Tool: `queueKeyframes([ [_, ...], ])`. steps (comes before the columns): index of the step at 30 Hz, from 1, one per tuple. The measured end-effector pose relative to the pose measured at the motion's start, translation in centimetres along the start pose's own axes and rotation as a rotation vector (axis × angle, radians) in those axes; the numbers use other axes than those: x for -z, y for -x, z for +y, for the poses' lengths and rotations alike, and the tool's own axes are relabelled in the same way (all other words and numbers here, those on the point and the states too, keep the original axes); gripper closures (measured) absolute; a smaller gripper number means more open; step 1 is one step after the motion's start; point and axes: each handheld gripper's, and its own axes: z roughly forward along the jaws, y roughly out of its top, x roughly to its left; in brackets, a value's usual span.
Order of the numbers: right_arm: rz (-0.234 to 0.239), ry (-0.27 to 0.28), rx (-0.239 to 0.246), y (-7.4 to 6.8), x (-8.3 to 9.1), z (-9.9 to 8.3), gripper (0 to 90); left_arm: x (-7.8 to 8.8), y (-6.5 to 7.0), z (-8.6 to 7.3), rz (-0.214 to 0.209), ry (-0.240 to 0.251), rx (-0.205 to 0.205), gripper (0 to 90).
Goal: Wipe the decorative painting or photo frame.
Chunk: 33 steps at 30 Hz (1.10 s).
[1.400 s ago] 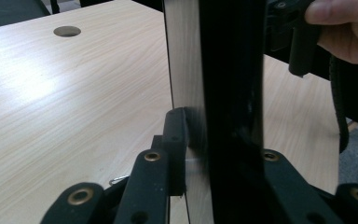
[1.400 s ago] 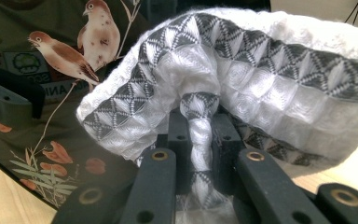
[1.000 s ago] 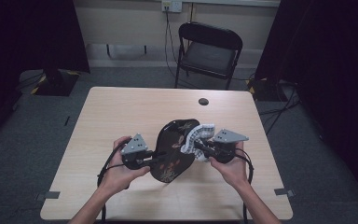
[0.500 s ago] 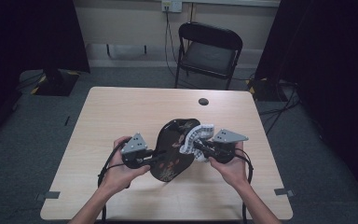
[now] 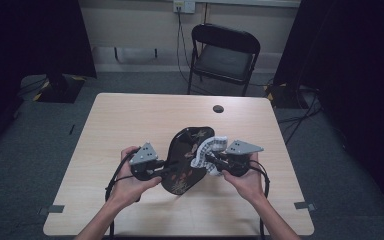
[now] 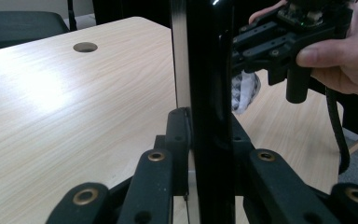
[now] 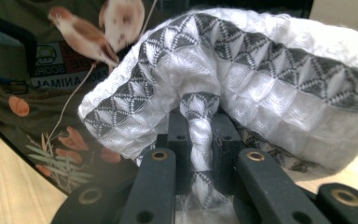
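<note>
Pale wood-grain table [image 5: 130, 120]; left gripper [image 5: 164, 169] jaws pinching glossy black lacquer tray [image 5: 192, 145], right gripper [image 5: 211, 159] jaws pinching waffle-weave cloth [image 5: 207, 150].

You have a pale wooden bench [image 5: 130, 125] in front of you, with a round dark cable hole [image 5: 218, 108] near its far edge, right of the middle. Beyond the far edge stands a black folding chair [image 5: 223, 57], facing you, on grey carpet [image 5: 30, 150]. Behind the chair a wall socket [image 5: 184, 6] sits on the light wall, and cables hang from it to the floor. Black curtains [image 5: 30, 35] close off both sides. Tape marks [image 5: 55, 208] lie on the carpet near the bench's near corners.
</note>
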Motion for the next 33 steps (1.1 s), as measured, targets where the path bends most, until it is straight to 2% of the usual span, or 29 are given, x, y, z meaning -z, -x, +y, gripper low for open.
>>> queueKeyframes([
  [6, 0.056, -0.019, 0.035, -1.3, -0.6, -0.1, 81.6, 0.0, -0.1, 0.0, -0.008, 0.003, 0.016, 77.2],
  [8, 0.049, -0.019, 0.035, -1.5, -0.4, 0.3, 81.5, 0.0, -0.1, 0.0, -0.012, 0.004, 0.016, 77.1],
  [13, 0.003, -0.002, 0.002, -0.6, 0.0, 0.2, 81.5, 0.0, -0.2, 0.0, -0.017, 0.005, 0.015, 76.7],
  [17, 0.033, -0.023, 0.002, -0.9, -0.3, 0.0, 81.4, -0.1, -0.2, 0.0, -0.017, 0.007, 0.018, 76.8],
  [21, 0.073, -0.033, 0.033, -2.0, -0.7, 0.0, 81.4, -0.1, -0.2, 0.0, -0.019, 0.008, 0.02, 76.6],
  [23, 0.062, -0.036, 0.041, -2.1, -0.7, 0.1, 81.4, -0.1, -0.2, 0.0, -0.016, 0.012, 0.014, 76.3],
  [29, 0.028, -0.017, 0.008, -1.2, -0.4, 0.0, 81.3, -0.1, -0.2, 0.0, -0.019, 0.014, 0.016, 75.9],
  [33, 0.055, -0.043, 0.02, -1.9, -0.9, -0.4, 81.3, -0.2, -0.2, 0.0, -0.019, 0.014, 0.019, 75.7],
])
